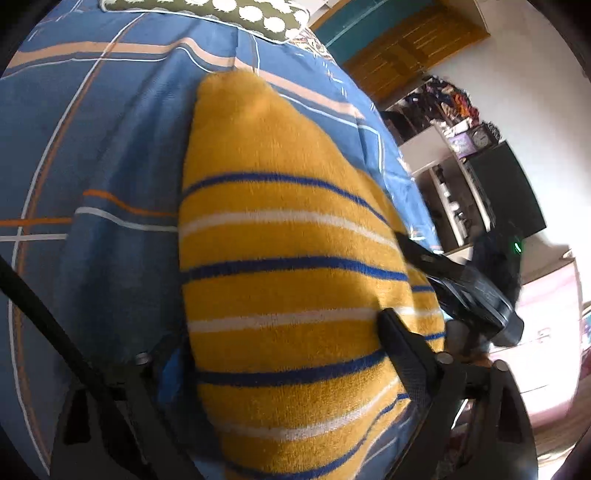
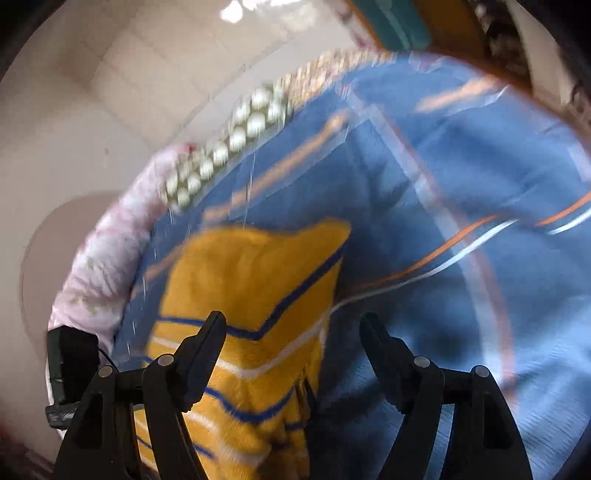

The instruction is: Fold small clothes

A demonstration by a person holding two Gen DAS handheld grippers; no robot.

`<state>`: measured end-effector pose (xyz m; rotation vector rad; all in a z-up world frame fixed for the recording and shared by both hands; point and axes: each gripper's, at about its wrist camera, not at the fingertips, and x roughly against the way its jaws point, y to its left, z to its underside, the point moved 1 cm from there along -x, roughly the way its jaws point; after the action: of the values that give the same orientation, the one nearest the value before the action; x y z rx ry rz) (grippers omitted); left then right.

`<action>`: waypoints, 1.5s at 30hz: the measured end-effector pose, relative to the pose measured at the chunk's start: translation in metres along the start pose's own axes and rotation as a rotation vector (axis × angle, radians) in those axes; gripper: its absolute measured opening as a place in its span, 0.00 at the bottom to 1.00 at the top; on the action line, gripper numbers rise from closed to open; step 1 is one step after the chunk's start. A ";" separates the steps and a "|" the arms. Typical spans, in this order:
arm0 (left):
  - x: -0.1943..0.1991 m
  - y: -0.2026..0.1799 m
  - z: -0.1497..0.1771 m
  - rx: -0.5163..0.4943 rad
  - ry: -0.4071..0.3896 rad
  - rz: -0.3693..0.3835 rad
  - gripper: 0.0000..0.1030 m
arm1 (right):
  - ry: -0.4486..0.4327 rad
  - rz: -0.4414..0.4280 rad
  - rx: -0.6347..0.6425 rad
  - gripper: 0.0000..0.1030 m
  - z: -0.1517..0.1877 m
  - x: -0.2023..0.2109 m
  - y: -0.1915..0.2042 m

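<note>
Our right gripper point(image 2: 291, 325) and left gripper point(image 1: 266, 354) gape wide, holding nothing; below us the yellow striped cloth point(image 1: 280, 236) looks half folded.

I see the cloth point(image 1: 288, 258) lying on the bed point(image 1: 110, 155), its narrow end pointing far. A pillow point(image 1: 207, 11) sits at the far edge of the bed, well beyond the cloth. Right of the bed stand shelves point(image 1: 454, 177). My left tongs point(image 1: 266, 332) straddle the cloth's near part. My right tongs point(image 2: 291, 325) come in from the right, over the cloth's right edge.
</note>
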<state>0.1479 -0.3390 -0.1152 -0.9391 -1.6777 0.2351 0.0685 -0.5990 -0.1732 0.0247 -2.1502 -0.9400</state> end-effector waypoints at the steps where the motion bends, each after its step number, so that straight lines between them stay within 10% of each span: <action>1: 0.004 -0.001 0.000 -0.004 -0.012 -0.003 0.65 | -0.010 -0.007 -0.004 0.60 -0.001 -0.002 0.001; 2: 0.009 -0.002 -0.001 -0.007 -0.018 0.006 0.59 | -0.006 -0.052 -0.013 0.31 -0.003 -0.002 0.004; 4: 0.024 -0.005 -0.007 -0.020 -0.036 0.007 0.40 | -0.014 -0.078 -0.006 0.27 -0.009 0.008 0.021; 7: 0.058 -0.007 -0.018 -0.029 -0.101 0.017 0.39 | -0.061 -0.124 0.092 0.20 -0.017 0.029 0.060; 12: 0.092 -0.001 -0.032 -0.032 -0.184 -0.022 0.45 | -0.124 -0.139 0.158 0.18 -0.034 0.037 0.093; 17: 0.056 0.043 -0.021 0.074 -0.102 -0.267 0.59 | -0.045 0.140 0.210 0.22 -0.027 -0.017 0.084; 22: 0.081 0.066 -0.001 0.161 -0.149 -0.157 0.63 | -0.101 0.134 0.162 0.22 -0.013 0.009 0.068; 30: 0.183 0.023 0.082 -0.030 -0.436 -0.410 0.74 | -0.060 -0.116 0.247 0.22 0.021 0.029 0.131; 37: 0.263 -0.004 0.162 -0.102 -0.769 -0.735 1.00 | 0.005 0.047 0.203 0.23 0.052 -0.017 0.111; 45: 0.309 -0.006 0.216 -0.051 -0.925 -0.816 1.00 | -0.008 -0.096 0.367 0.30 0.088 -0.010 0.213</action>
<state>-0.0584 -0.0649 0.0405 -0.0649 -2.7757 0.0593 0.0745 -0.3868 -0.0828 0.3074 -2.3182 -0.5863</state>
